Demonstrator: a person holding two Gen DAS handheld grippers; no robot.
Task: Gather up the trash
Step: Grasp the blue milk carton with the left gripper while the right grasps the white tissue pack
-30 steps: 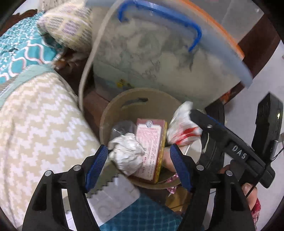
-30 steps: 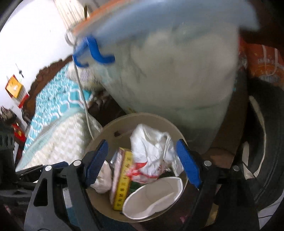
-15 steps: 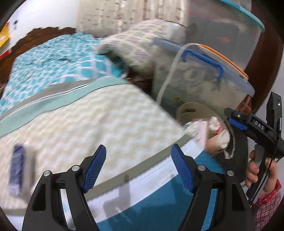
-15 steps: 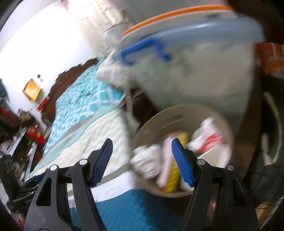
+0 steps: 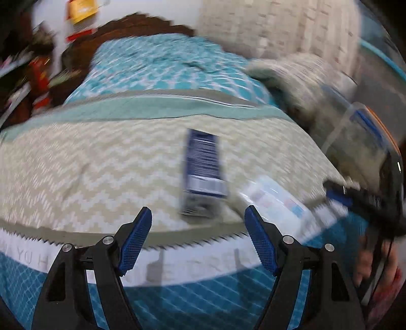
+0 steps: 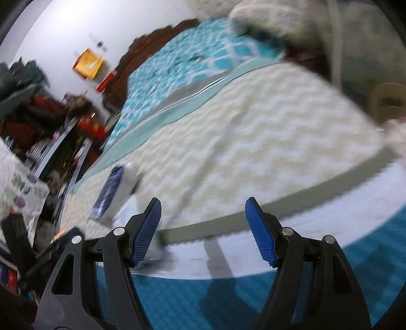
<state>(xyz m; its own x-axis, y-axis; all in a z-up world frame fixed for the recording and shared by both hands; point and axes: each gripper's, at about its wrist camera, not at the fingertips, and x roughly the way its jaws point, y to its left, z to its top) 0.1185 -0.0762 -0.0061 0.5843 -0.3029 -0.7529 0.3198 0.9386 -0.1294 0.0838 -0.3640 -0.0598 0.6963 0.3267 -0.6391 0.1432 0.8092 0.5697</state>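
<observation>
A dark blue carton (image 5: 203,165) lies on the beige zigzag blanket (image 5: 88,165), just beyond my left gripper (image 5: 198,220), which is open and empty. To the carton's right lies a flat white and light-blue packet (image 5: 276,203). My right gripper (image 6: 203,210) is open over the blanket's near edge with nothing between its fingers. In the right wrist view the blue carton (image 6: 109,187) is far to its left with something white (image 6: 128,182) beside it. The tan trash bin (image 6: 388,101) shows at the right edge. Both views are blurred.
A teal patterned bedspread (image 5: 165,71) and a dark wooden headboard (image 5: 142,24) lie beyond the blanket. A clear storage box with a blue handle (image 5: 368,132) stands on the right. The other gripper's body (image 5: 365,203) and a hand (image 5: 368,264) sit at right. Cluttered shelves (image 6: 38,132) line the left.
Both views have swung left from the full trash bin onto the bed. The blue carton has come from the left edge to just ahead of my left gripper. The right jaws have narrowed slightly.
</observation>
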